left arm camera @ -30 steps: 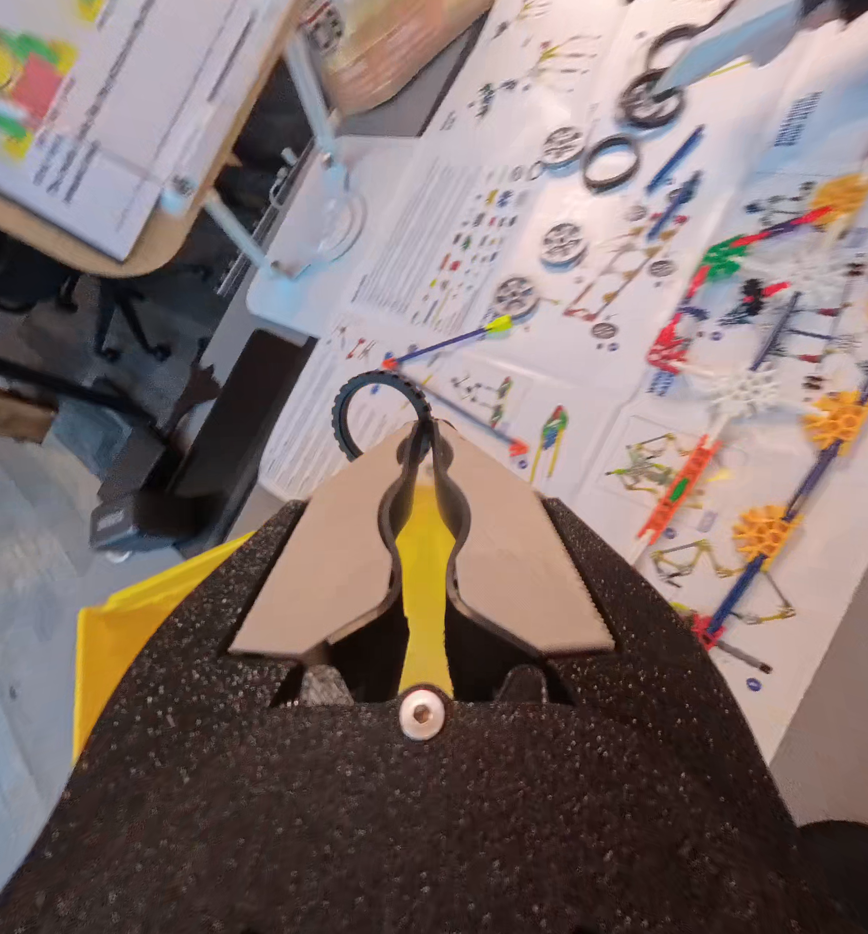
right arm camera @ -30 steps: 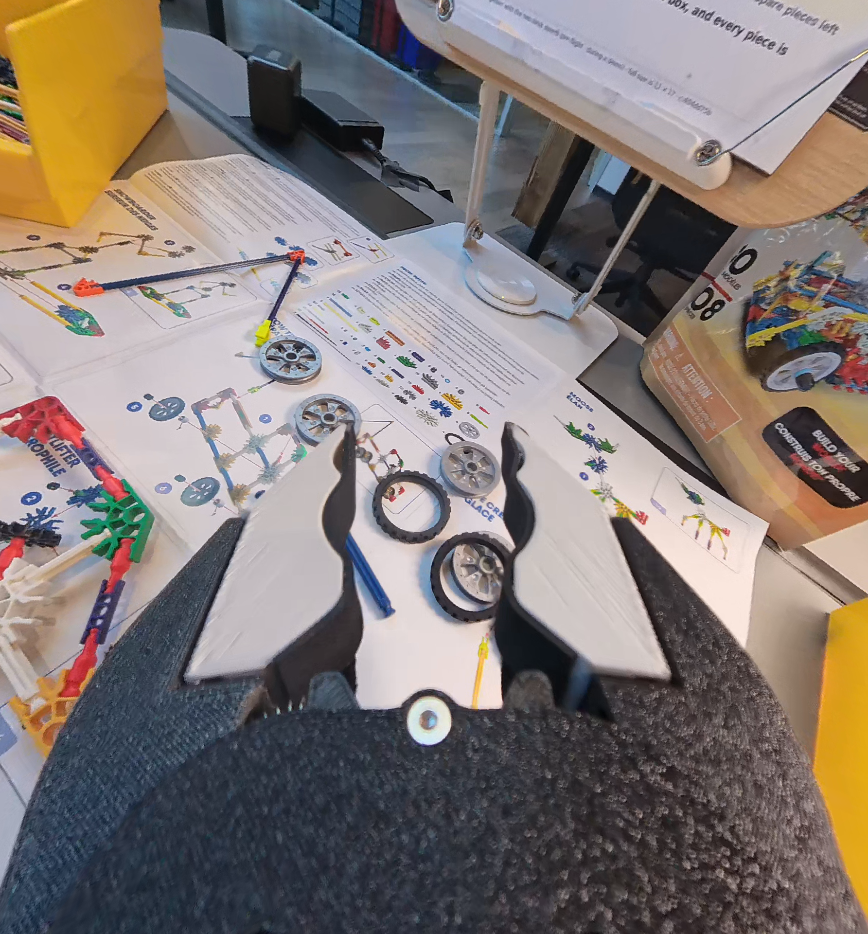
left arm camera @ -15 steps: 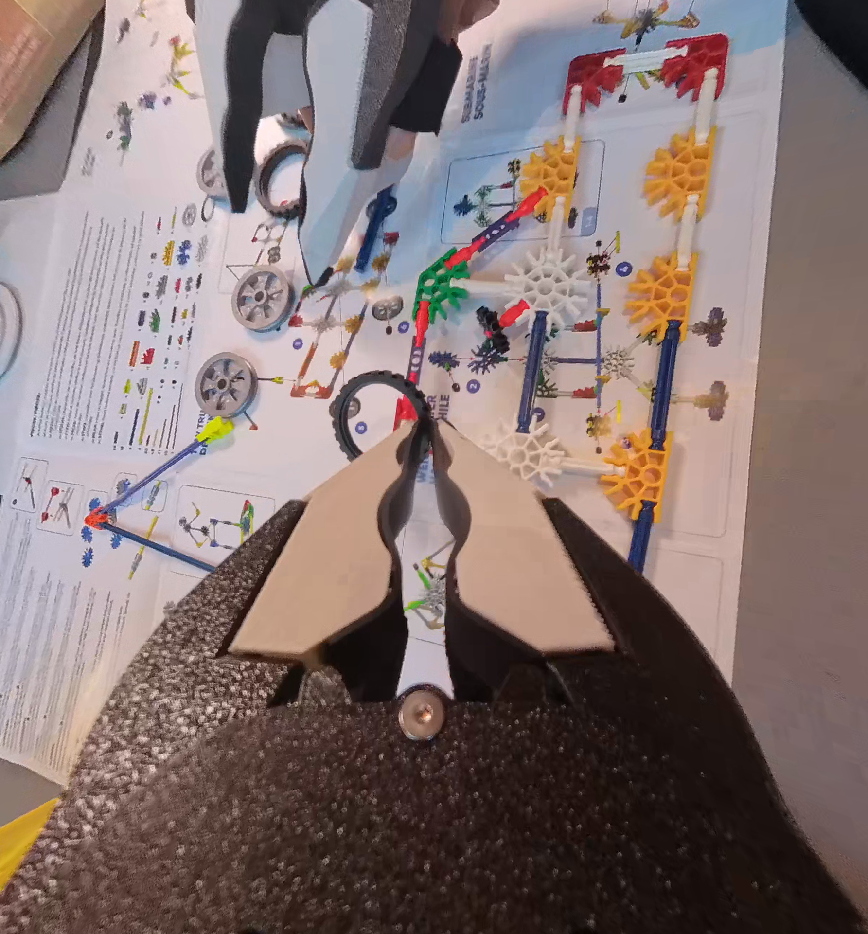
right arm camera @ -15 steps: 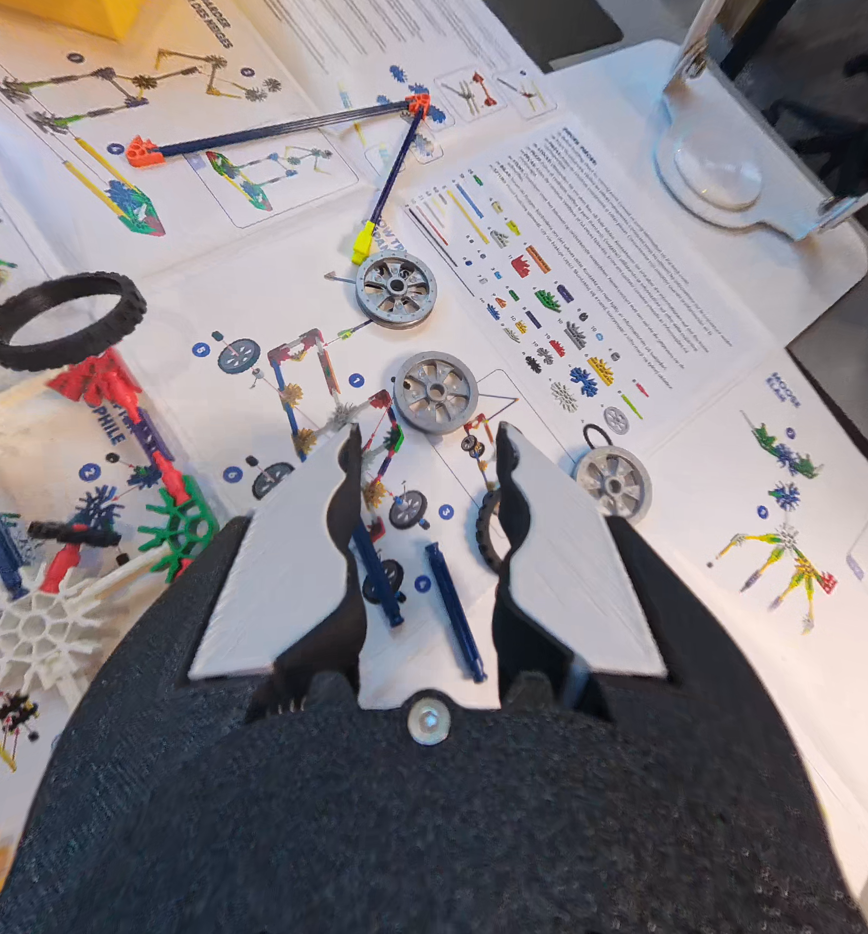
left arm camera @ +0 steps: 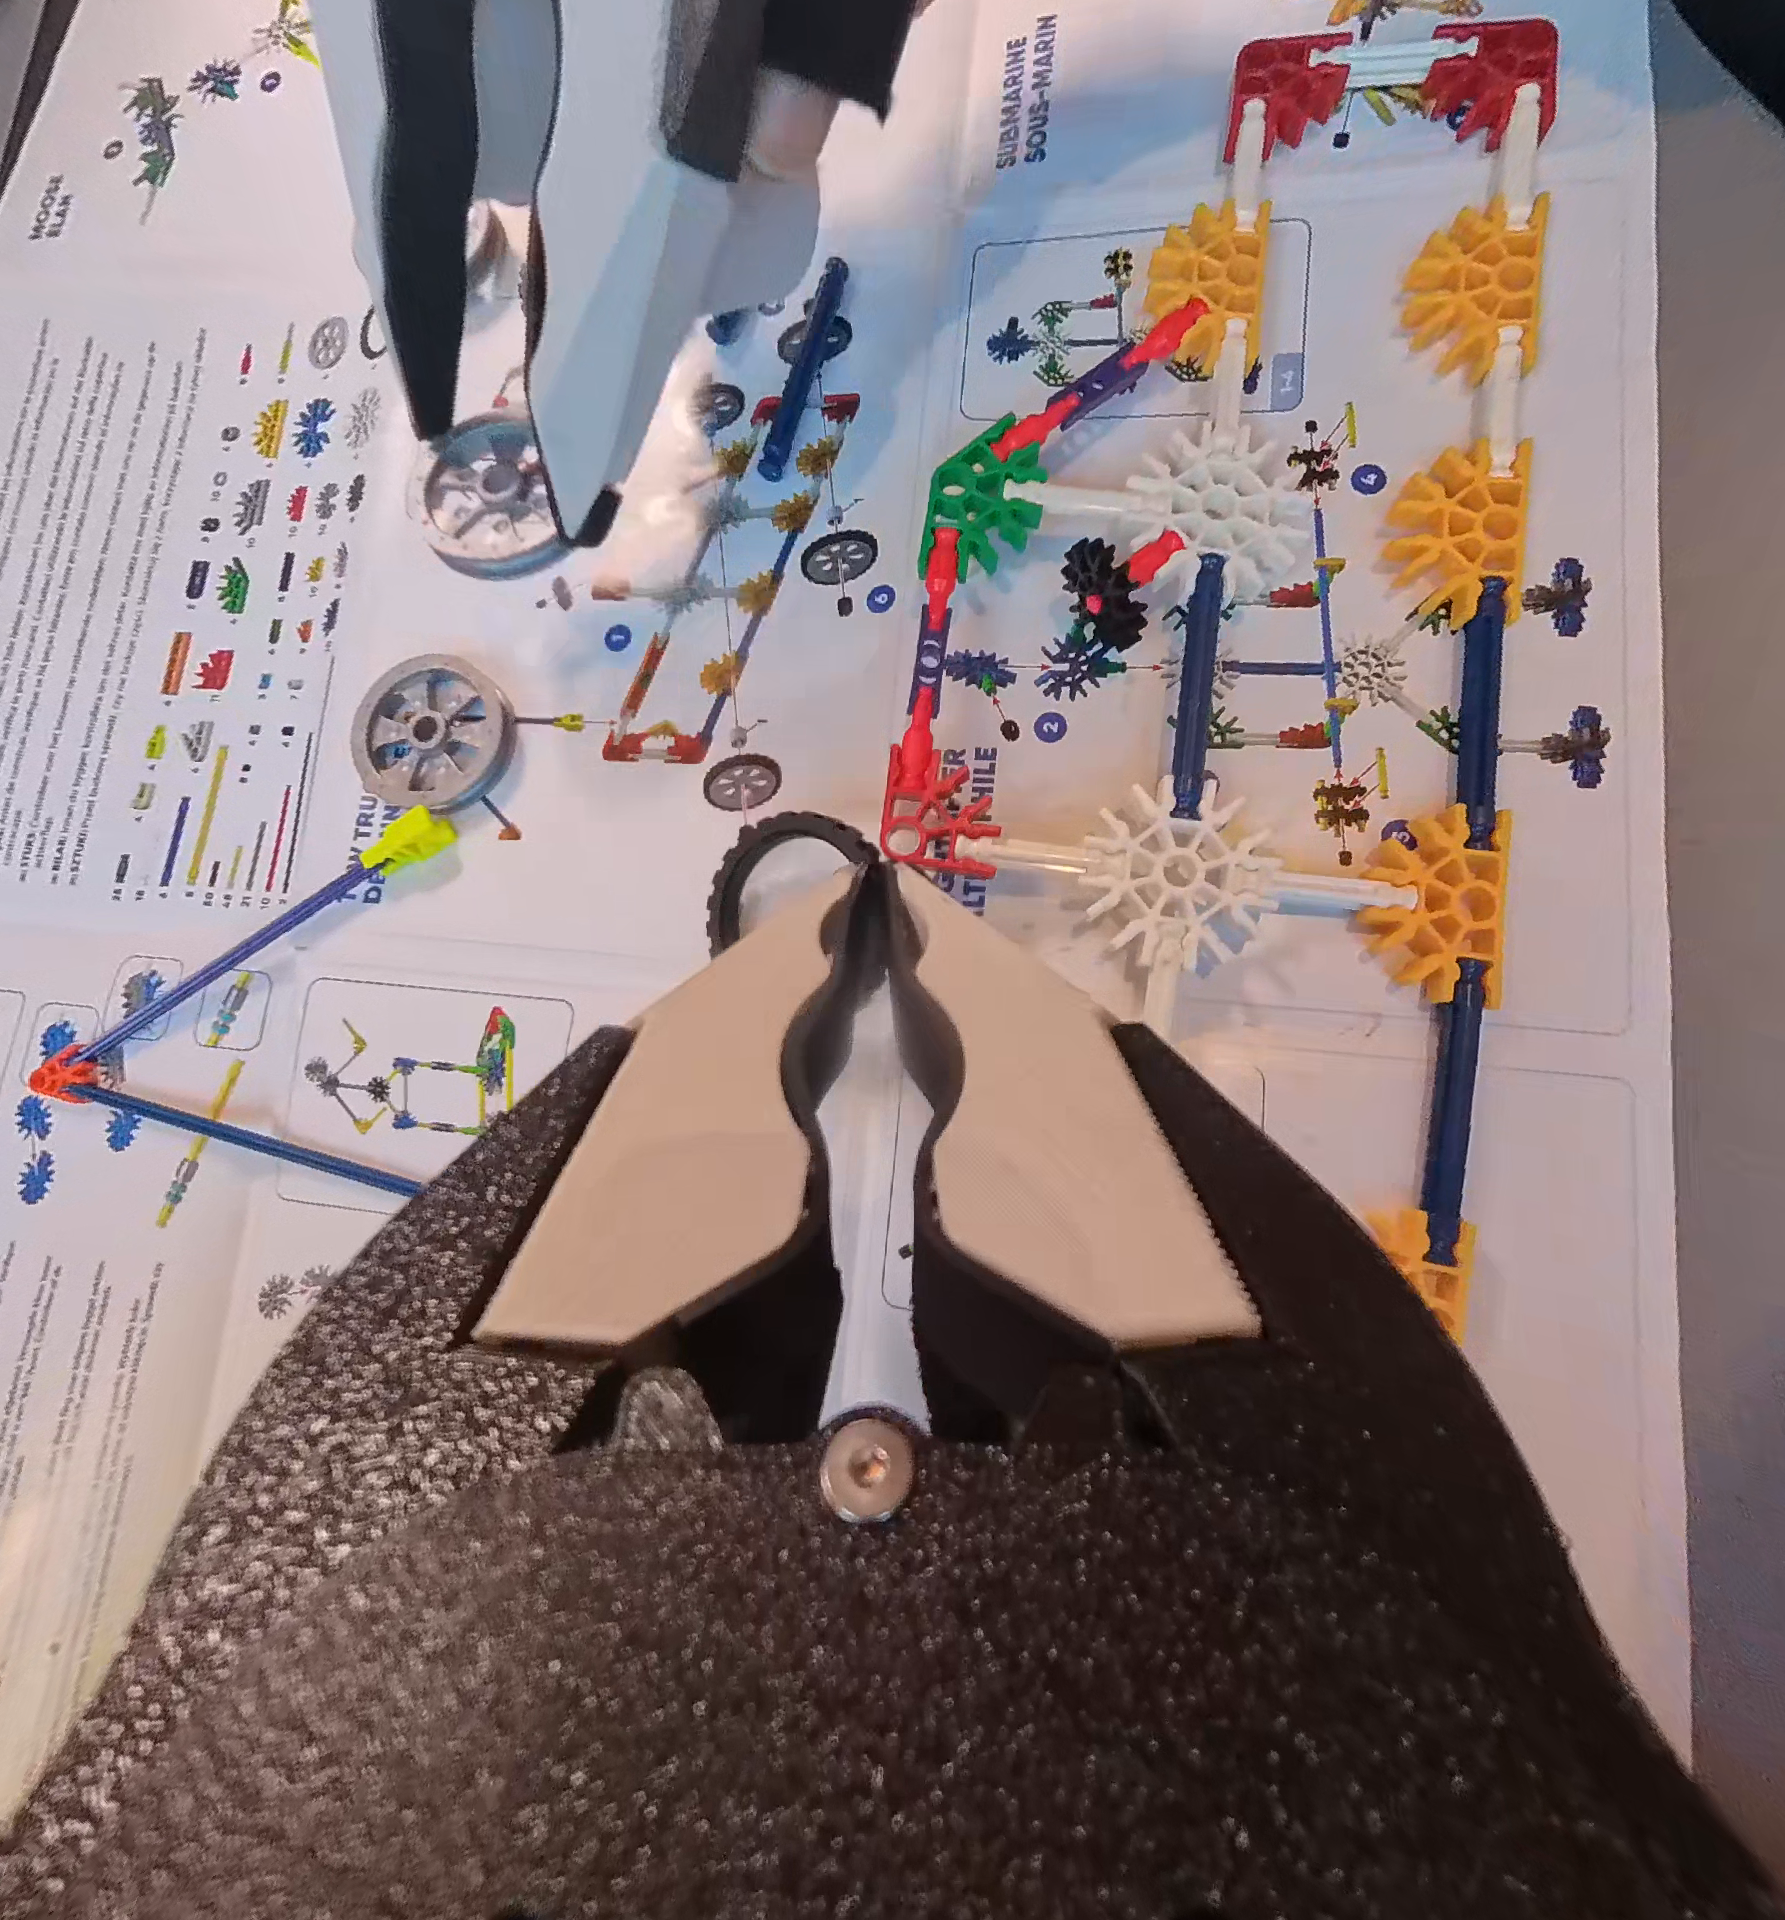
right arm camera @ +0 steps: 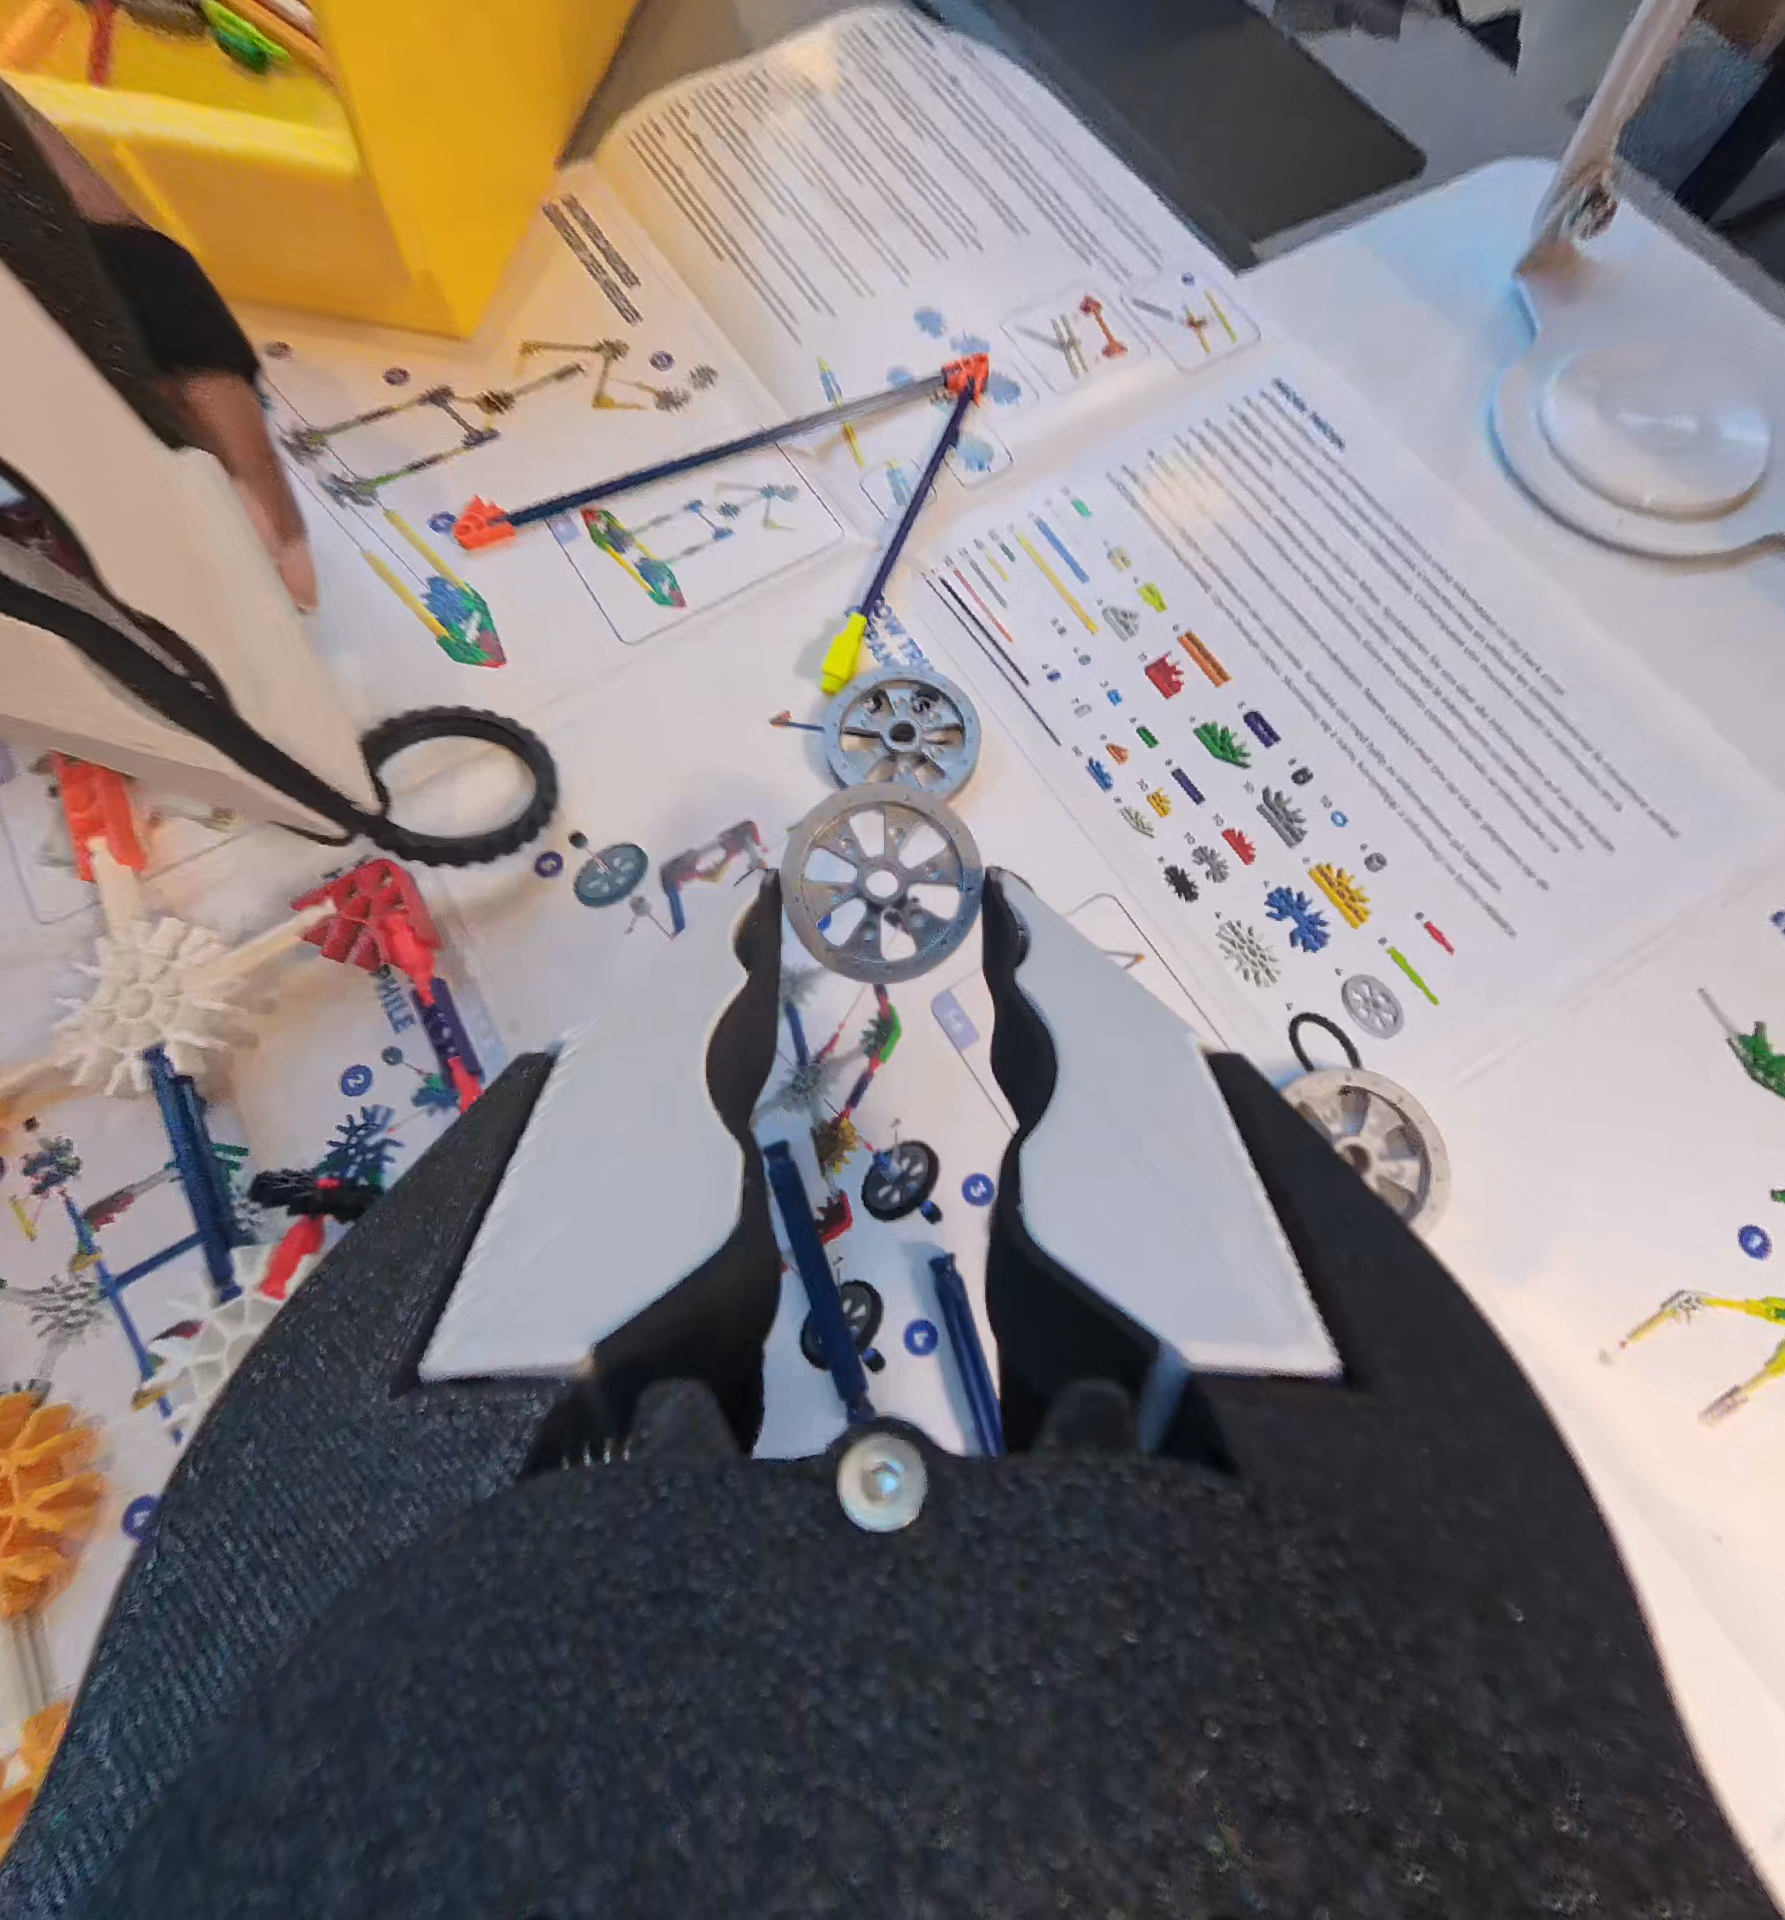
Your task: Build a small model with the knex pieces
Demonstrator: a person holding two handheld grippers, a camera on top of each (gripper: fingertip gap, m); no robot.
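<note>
My left gripper (left arm camera: 872, 878) is shut on a black rubber tyre (left arm camera: 763, 862), pinching its rim just above the instruction sheet (left arm camera: 576, 935). It also shows at the left of the right wrist view (right arm camera: 353, 821), with the tyre (right arm camera: 462, 784) hanging from its tips. My right gripper (right arm camera: 883, 894) has its fingertips against both sides of a grey spoked wheel (right arm camera: 846, 935) on the sheet. In the left wrist view the right gripper (left arm camera: 509, 478) comes down from the top over that wheel (left arm camera: 483, 509).
A second grey wheel (right arm camera: 903, 732) lies just beyond, a third (right arm camera: 1371, 1138) to the right. A model of yellow, white, red and green connectors (left arm camera: 1220, 509) lies on the sheet. Loose blue rods (right arm camera: 815, 1278), a rod triangle (right arm camera: 961, 374), a yellow bin (right arm camera: 431, 156) and a white stand base (right arm camera: 1636, 447) are around.
My left gripper swung in from the table edge over the sheet, still holding the tyre. My right gripper moved forward and its jaws narrowed onto the grey wheel.
</note>
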